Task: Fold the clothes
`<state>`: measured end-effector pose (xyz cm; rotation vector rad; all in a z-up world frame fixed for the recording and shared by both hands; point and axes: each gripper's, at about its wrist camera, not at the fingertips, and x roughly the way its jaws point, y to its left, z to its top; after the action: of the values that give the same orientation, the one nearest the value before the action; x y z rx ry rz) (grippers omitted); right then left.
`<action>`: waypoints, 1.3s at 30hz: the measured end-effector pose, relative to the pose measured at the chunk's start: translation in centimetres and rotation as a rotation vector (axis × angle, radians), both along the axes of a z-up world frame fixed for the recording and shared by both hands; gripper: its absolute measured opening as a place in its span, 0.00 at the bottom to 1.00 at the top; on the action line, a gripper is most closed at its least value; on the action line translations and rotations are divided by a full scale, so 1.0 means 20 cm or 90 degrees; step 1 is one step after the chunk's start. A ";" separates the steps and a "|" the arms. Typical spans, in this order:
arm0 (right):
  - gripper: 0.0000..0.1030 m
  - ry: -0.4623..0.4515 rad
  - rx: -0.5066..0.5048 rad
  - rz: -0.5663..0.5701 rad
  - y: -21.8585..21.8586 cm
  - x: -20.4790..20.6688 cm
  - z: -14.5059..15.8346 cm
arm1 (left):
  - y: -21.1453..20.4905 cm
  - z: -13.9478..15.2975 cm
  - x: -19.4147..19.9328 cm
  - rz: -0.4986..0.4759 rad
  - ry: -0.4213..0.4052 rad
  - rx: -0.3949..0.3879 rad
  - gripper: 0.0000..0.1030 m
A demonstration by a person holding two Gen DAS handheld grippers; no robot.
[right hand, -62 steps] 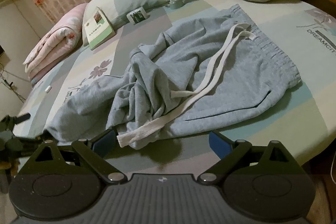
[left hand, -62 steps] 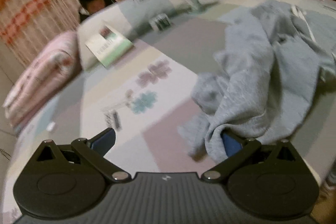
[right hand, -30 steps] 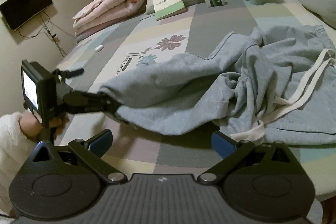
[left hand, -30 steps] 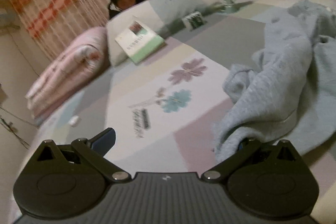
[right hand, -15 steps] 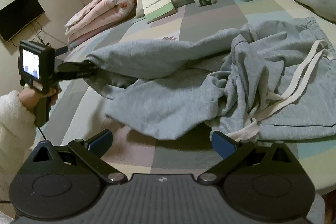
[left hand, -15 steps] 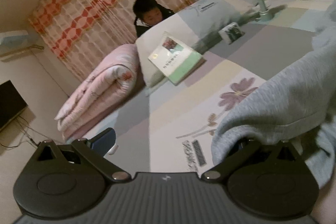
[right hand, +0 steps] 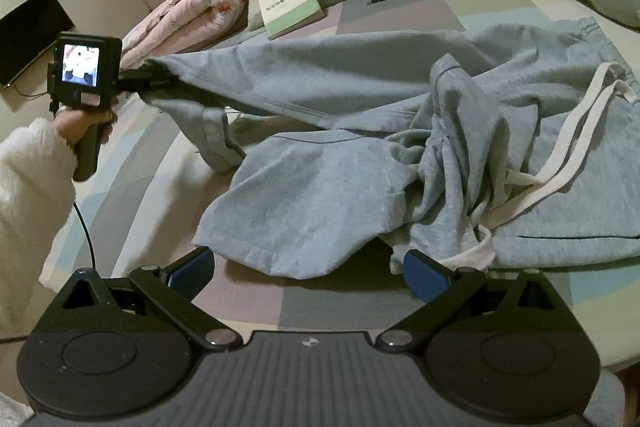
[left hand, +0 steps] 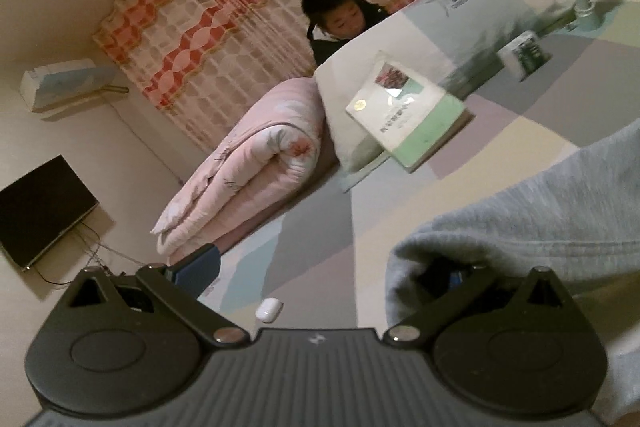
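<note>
Grey sweatpants (right hand: 400, 155), white drawstring only right-view, left tongs (left hand: 320, 267) spread, right tongs (right hand: 308, 267) spread

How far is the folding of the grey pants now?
Nothing is folded yet. The grey sweatpants lie crumpled on the bed, drawstring loose. In hand: the left hand-held gripper has one leg end hooked over a finger, with its fingers spread, and stretches it out sideways. The right hand-held gripper is open, holding nothing. Left: flatten the other leg, then all folds.
</note>
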<state>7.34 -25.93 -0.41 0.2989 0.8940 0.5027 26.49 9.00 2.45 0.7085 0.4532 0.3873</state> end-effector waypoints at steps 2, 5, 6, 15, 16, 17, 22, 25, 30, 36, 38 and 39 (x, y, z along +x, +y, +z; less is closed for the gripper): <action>0.99 0.004 0.001 -0.004 -0.01 0.01 -0.01 | 0.02 0.01 0.05 0.006 0.001 0.010 1.00; 0.99 0.009 0.004 -0.009 -0.01 0.02 -0.03 | 0.03 0.04 0.10 0.009 -0.004 0.023 1.00; 0.99 0.010 0.006 -0.010 -0.01 0.03 -0.03 | 0.03 0.05 0.12 0.010 -0.007 0.024 1.00; 0.99 0.014 0.012 -0.017 -0.03 0.03 -0.04 | -0.13 0.04 0.22 -0.042 0.015 0.053 1.00; 0.99 0.014 0.011 -0.021 -0.03 0.03 -0.03 | -0.14 0.04 0.24 -0.045 0.017 0.066 1.00; 0.99 0.013 0.011 -0.025 -0.04 0.03 -0.03 | -0.16 0.06 0.27 -0.046 0.019 0.080 1.00; 0.99 0.015 0.024 -0.041 -0.07 0.05 -0.04 | -0.20 0.17 0.32 -0.059 -0.005 0.089 1.00; 0.99 0.023 0.028 -0.042 -0.07 0.06 -0.06 | -0.30 0.17 0.30 -0.100 0.001 0.084 1.00; 0.99 0.022 0.029 -0.038 -0.06 0.05 -0.06 | -0.47 0.13 0.26 -0.171 0.017 0.070 1.00; 0.99 0.020 0.034 -0.048 -0.09 0.04 -0.05 | -0.71 0.03 0.25 -0.254 0.064 0.025 1.00; 0.99 0.020 0.034 -0.048 -0.09 0.03 -0.05 | -0.76 -0.02 0.25 -0.274 0.093 0.018 1.00; 0.99 0.020 0.034 -0.049 -0.09 0.03 -0.05 | -0.77 -0.05 0.25 -0.279 0.107 0.014 1.00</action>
<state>7.93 -27.72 -1.51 0.3896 0.8964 0.4530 31.45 -6.47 1.36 0.8424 0.4380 -0.0805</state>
